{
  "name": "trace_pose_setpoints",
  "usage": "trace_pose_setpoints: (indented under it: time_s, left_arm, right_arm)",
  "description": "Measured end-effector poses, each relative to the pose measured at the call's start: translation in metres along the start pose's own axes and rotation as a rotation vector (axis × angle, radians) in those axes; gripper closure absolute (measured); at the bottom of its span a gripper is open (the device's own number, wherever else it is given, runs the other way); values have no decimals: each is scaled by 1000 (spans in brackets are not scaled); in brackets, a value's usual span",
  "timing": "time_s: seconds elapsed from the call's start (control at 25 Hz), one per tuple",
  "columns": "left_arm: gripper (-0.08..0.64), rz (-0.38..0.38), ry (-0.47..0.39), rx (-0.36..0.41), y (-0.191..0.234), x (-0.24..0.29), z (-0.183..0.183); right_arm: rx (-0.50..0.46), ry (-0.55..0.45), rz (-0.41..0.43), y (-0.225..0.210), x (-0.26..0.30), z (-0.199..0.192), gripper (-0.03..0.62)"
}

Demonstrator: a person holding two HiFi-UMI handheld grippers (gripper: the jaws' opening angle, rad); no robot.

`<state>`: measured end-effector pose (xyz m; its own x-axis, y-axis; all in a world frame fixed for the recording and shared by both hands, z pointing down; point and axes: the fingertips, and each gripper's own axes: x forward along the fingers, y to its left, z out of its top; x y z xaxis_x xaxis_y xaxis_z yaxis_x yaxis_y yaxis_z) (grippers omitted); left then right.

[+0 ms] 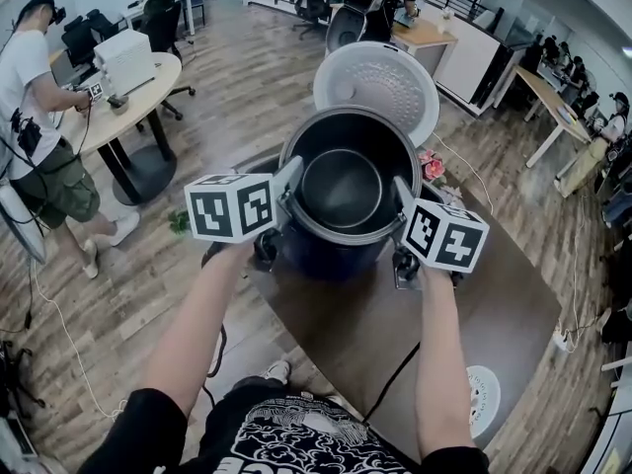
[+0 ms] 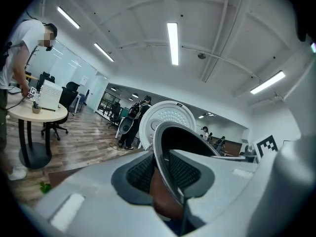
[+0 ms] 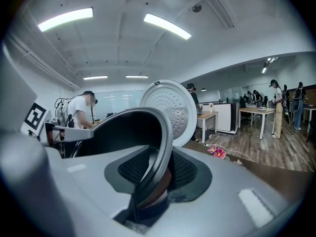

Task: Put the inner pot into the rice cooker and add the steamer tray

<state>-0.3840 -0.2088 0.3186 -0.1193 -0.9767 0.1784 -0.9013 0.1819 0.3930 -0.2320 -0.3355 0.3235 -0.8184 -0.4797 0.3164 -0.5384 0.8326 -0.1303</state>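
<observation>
Inner pot (image 1: 343, 188): where is it, and what carries it? (Student)

Legend: It hangs level over the open mouth of the rice cooker (image 1: 326, 257), whose lid (image 1: 380, 82) stands tipped back behind it. The left claw (image 1: 289, 192) is clenched on the pot's rim at one side, the right claw (image 1: 403, 203) on the rim at the opposite side. In each gripper view the thin rim runs between the ribbed pads (image 2: 139, 174), which press on it from inside and outside the wall.

Student: Why two grips on opposite sides?

Legend: Probably so that the pot sits level and centred over the opening; a single pinch on so thin a rim would likely let it tilt. The lid, tipped back, leaves the way down free.

Student: Has the pot's base entered the cooker?

Legend: That cannot be told. In the head view the pot's wide rim hides the cooker's opening, and only the dark body shows beneath. The step in hand appears to be seating the pot.

Student: And the steamer tray?

Legend: Not yet added. A pale round disc (image 1: 484, 400) lies at the near right edge of the bench (image 1: 504, 309), well apart from the cooker. It may be the tray, but it is too small to tell.
</observation>
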Motion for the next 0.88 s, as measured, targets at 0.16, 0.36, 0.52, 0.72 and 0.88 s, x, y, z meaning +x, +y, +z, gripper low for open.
trace_pose_setpoints:
  time_s: [0.16,0.36,0.52,0.72,0.88]
  left_arm:
    - [469,8,21,-4,12,8,-6]
    - [469,16,54,-18,25,17,-19]
    - [469,13,82,-15,31,26,-28]
    - [469,12,112,-21,41,32,-43]
    - [469,16,140,-11,48,38,-53]
  right_arm:
    - [19,18,-4,0,11,-8,472]
    - [26,47,-16,-3,24,-24,474]
    - [53,71,-23,-8,34,-37,474]
    - [55,91,-47,-10,41,-52,482]
    - [73,111,-60,-14,47,-65,480]
